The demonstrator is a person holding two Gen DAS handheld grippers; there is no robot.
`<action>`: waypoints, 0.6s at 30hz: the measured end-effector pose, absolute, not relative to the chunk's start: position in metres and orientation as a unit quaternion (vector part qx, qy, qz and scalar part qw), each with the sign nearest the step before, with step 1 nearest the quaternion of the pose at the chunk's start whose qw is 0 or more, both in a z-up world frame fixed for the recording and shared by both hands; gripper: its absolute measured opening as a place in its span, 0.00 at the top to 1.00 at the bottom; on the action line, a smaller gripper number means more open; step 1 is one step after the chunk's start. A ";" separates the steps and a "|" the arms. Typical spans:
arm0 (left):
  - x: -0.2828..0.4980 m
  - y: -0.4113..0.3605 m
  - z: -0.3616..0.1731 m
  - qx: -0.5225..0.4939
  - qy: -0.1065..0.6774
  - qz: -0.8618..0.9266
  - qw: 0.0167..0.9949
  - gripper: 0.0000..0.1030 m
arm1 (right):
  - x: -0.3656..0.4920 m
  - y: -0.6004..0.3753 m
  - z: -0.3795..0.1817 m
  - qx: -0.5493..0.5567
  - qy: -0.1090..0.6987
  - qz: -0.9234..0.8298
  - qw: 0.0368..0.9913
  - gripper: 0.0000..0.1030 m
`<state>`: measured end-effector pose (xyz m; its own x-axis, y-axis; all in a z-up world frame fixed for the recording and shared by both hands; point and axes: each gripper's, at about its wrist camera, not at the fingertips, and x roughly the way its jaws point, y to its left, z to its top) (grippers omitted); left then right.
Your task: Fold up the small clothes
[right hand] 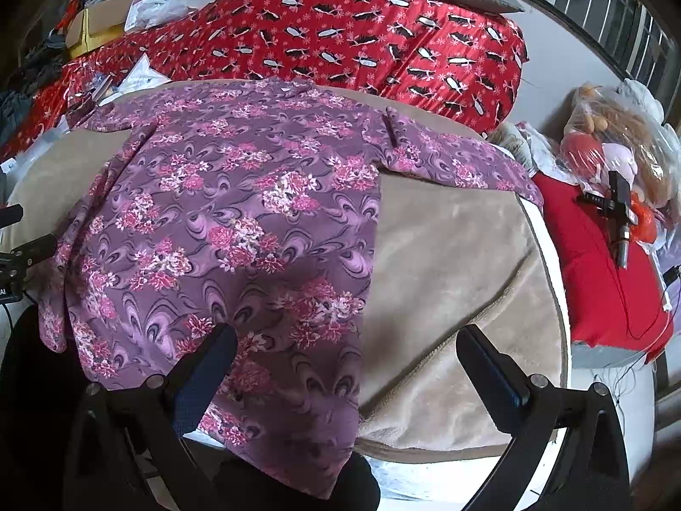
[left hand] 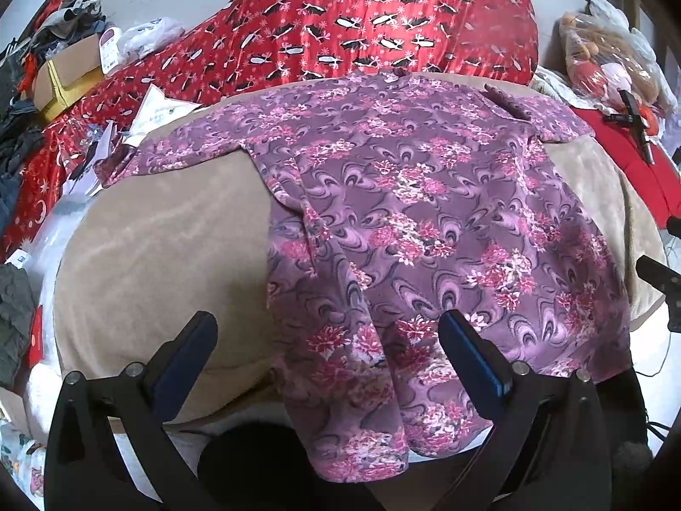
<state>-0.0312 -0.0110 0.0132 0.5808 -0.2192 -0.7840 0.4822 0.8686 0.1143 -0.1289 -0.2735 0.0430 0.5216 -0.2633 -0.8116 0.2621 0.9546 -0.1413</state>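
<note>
A purple shirt with pink flowers point(left hand: 417, 221) lies spread flat on a beige plush cover point(left hand: 161, 247), sleeves out to both sides, hem hanging over the near edge. It also shows in the right wrist view point(right hand: 238, 221). My left gripper point(left hand: 327, 328) is open above the shirt's lower left hem, holding nothing. My right gripper point(right hand: 347, 345) is open above the shirt's lower right hem edge, over the beige cover point(right hand: 447, 264), holding nothing.
A red patterned quilt point(left hand: 361, 30) lies behind the shirt. A cardboard box point(left hand: 64, 76) and papers sit at the far left. A red cushion point(right hand: 604, 264) with a black tool point(right hand: 617, 213) and bagged plush toys point(right hand: 617, 149) lie to the right.
</note>
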 end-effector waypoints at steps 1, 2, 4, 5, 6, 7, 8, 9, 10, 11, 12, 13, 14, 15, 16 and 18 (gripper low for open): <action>-0.032 -0.011 0.014 0.159 0.411 -0.201 0.875 0.00 | -0.129 -0.274 0.043 0.000 0.466 -0.151 0.872 0.01; -0.032 -0.010 0.014 0.158 0.411 -0.202 0.875 0.00 | -0.129 -0.274 0.043 0.000 0.467 -0.151 0.871 0.01; -0.032 -0.009 0.015 0.157 0.409 -0.203 0.876 0.00 | -0.129 -0.273 0.045 -0.001 0.467 -0.151 0.872 0.01; -0.033 -0.008 0.016 0.156 0.409 -0.203 0.876 0.00 | -0.129 -0.273 0.045 -0.001 0.465 -0.151 0.872 0.01; -0.033 -0.008 0.016 0.156 0.409 -0.203 0.876 0.00 | -0.130 -0.272 0.046 -0.003 0.464 -0.151 0.873 0.01; -0.033 -0.007 0.016 0.155 0.409 -0.203 0.876 0.00 | -0.130 -0.271 0.047 -0.005 0.463 -0.152 0.873 0.01; -0.033 -0.007 0.017 0.154 0.409 -0.203 0.876 0.00 | -0.131 -0.270 0.048 -0.006 0.463 -0.152 0.873 0.01; -0.034 -0.006 0.017 0.154 0.409 -0.202 0.877 0.00 | -0.132 -0.269 0.049 -0.009 0.461 -0.153 0.874 0.01; -0.034 -0.006 0.017 0.154 0.408 -0.202 0.877 0.00 | -0.132 -0.268 0.049 -0.010 0.460 -0.153 0.874 0.01; -0.035 -0.005 0.018 0.154 0.408 -0.202 0.877 0.00 | -0.133 -0.267 0.050 -0.012 0.460 -0.153 0.875 0.01; -0.035 -0.005 0.018 0.154 0.407 -0.202 0.877 0.00 | -0.134 -0.267 0.051 -0.013 0.459 -0.153 0.875 0.01; -0.036 -0.004 0.018 0.155 0.406 -0.202 0.878 0.00 | -0.135 -0.266 0.052 -0.014 0.458 -0.154 0.876 0.01; -0.037 -0.004 0.019 0.155 0.405 -0.202 0.878 0.00 | -0.136 -0.266 0.052 -0.015 0.457 -0.155 0.876 0.01; -0.038 -0.004 0.020 0.155 0.404 -0.202 0.879 0.00 | -0.136 -0.266 0.053 -0.014 0.456 -0.155 0.876 0.01; -0.038 -0.004 0.020 0.154 0.403 -0.202 0.879 0.00 | -0.137 -0.266 0.054 -0.013 0.455 -0.155 0.877 0.01; -0.039 -0.003 0.021 0.155 0.403 -0.202 0.879 0.00 | -0.139 -0.266 0.055 -0.012 0.453 -0.156 0.878 0.01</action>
